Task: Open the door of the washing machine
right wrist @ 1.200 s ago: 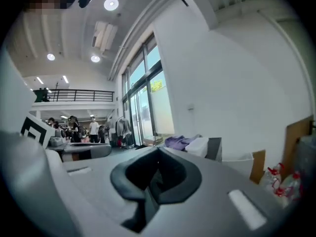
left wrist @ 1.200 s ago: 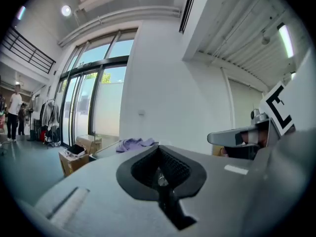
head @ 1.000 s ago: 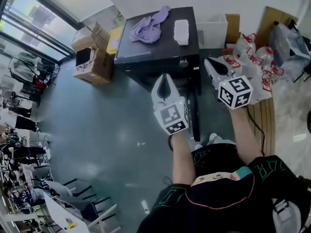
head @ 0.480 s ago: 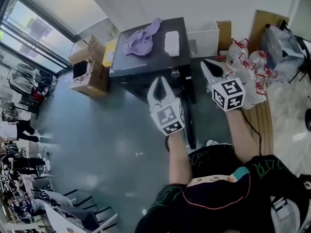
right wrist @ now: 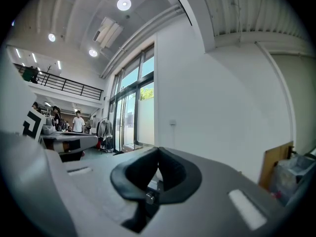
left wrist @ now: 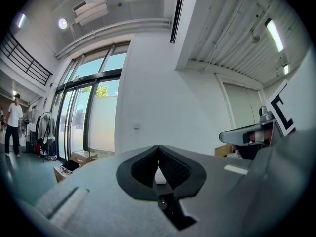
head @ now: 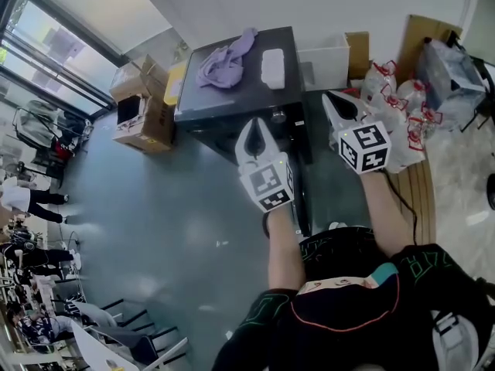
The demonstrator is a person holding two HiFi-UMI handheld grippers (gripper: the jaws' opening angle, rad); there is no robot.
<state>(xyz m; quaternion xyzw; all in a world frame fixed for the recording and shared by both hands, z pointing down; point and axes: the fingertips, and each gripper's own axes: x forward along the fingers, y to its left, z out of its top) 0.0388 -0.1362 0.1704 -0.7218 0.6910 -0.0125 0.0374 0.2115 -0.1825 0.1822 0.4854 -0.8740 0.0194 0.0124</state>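
Head view, looking steeply down. The washing machine (head: 232, 103), a dark cabinet, stands against the white wall (head: 325, 2) on a grey floor (head: 170, 207). Its front faces the person, and a round knob (head: 278, 118) shows on the front edge. The front is seen so steeply that the door's position cannot be made out. A crumpled purple cloth (head: 223, 60) and a white oblong object (head: 272, 68) lie side by side on the machine's top.

The left gripper (head: 255, 128) hangs over the machine's front edge, just left of the knob, with its tip toward the wall. The right gripper (head: 337, 105) is held to the machine's right, near a heap of plastic bags (head: 398, 91) with red handles. Each gripper's own view shows its two jaws pressed together at the tips with nothing clamped between them (both views look out at the wall and tall windows, not at the machine).

Cardboard boxes (head: 143, 107) stand to the left of the machine. A white bin (head: 325, 51) stands to its right, against the wall.
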